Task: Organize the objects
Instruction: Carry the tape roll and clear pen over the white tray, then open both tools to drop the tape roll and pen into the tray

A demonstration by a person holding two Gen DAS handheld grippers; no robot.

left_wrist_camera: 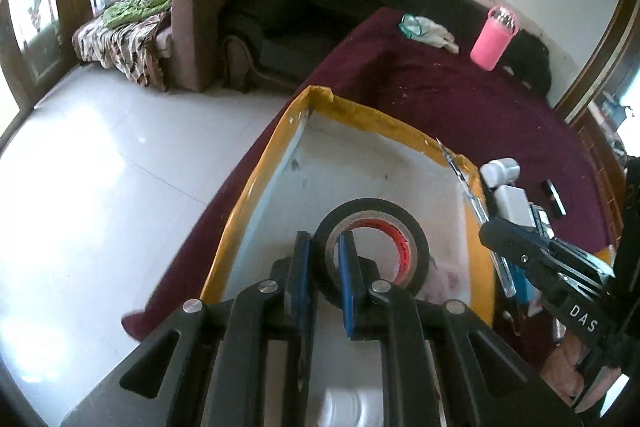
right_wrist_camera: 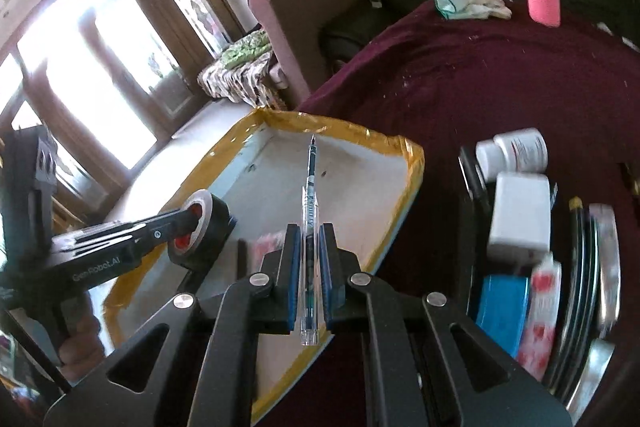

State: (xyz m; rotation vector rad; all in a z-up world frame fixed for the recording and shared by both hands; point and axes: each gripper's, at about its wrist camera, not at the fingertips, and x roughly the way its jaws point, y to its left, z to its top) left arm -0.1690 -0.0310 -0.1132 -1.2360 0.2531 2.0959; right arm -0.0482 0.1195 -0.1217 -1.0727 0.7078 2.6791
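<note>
Over the white tray (left_wrist_camera: 256, 179) with its yellow-taped rim, both of your grippers are loaded. Your left gripper (left_wrist_camera: 325, 275) is clamped on the wall of the black tape roll (left_wrist_camera: 376, 247), one pad inside the core and one outside, and the roll hangs above the tray floor. Your right gripper (right_wrist_camera: 310, 267) is pinched narrow on the clear pen (right_wrist_camera: 310, 211), which runs along the fingers with its tip pointing out over the tray.

The roll looks light and stiff, a rigid ring with a card core, so it should take a firm squeeze without deforming. Gripping through the wall as you do now seems the soundest hold; the outer face is smooth and would likely slip if you took it across its width.

The pen is light, thin and hard, and its plastic barrel is probably slick. It sits lengthwise between the pads, so it could slide forward if you tilt down further. Held across the barrel near its middle, it would likely be steadier.

Beside the tray, on the maroon cloth (right_wrist_camera: 460, 75), lie a white bottle (right_wrist_camera: 516, 151) and a white box (right_wrist_camera: 520, 211).
</note>
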